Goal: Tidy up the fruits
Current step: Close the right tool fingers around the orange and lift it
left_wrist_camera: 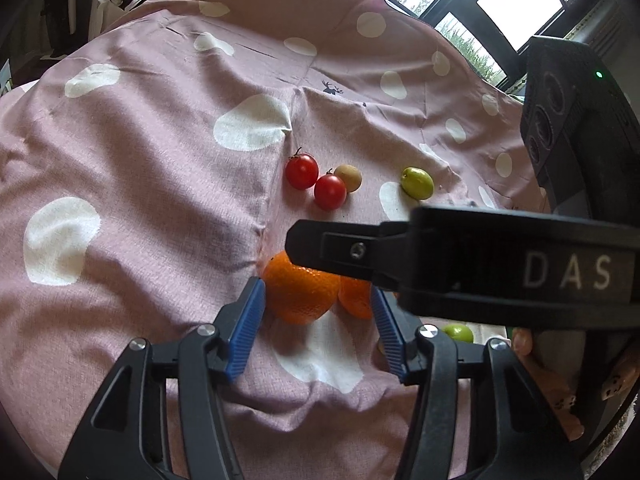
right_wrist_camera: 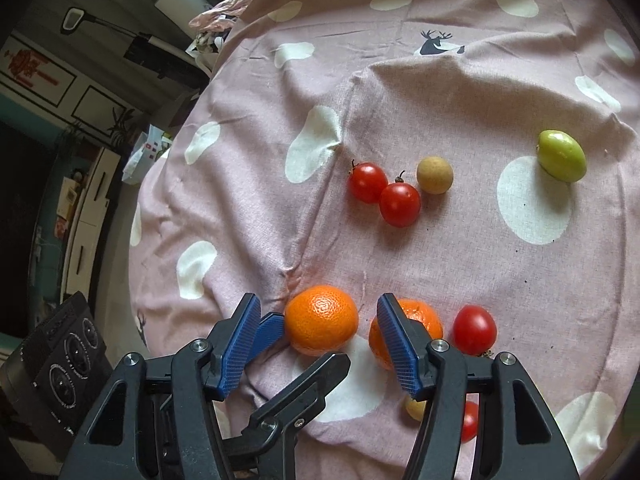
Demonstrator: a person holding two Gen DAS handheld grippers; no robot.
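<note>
Two oranges lie side by side on a pink spotted cloth [left_wrist_camera: 140, 152]. In the left wrist view my left gripper [left_wrist_camera: 318, 304] is open with its blue pads either side of the pair, the left pad touching the bigger orange [left_wrist_camera: 298, 292]; the second orange [left_wrist_camera: 356, 294] is partly hidden by the right gripper's black body [left_wrist_camera: 460, 264]. In the right wrist view my right gripper [right_wrist_camera: 320, 330] is open above the bigger orange [right_wrist_camera: 322, 320], with the second orange [right_wrist_camera: 420, 320] behind its right pad. Two cherry tomatoes [right_wrist_camera: 384, 192], a tan longan [right_wrist_camera: 435, 175] and a green fruit [right_wrist_camera: 562, 155] lie farther off.
Another cherry tomato [right_wrist_camera: 475, 329] lies right of the oranges. A small yellow fruit [right_wrist_camera: 414, 408] and a red tomato [right_wrist_camera: 470, 420] lie near the right gripper's base. A green fruit [left_wrist_camera: 458, 332] shows under the right gripper. The cloth edge drops off at left; windows at back.
</note>
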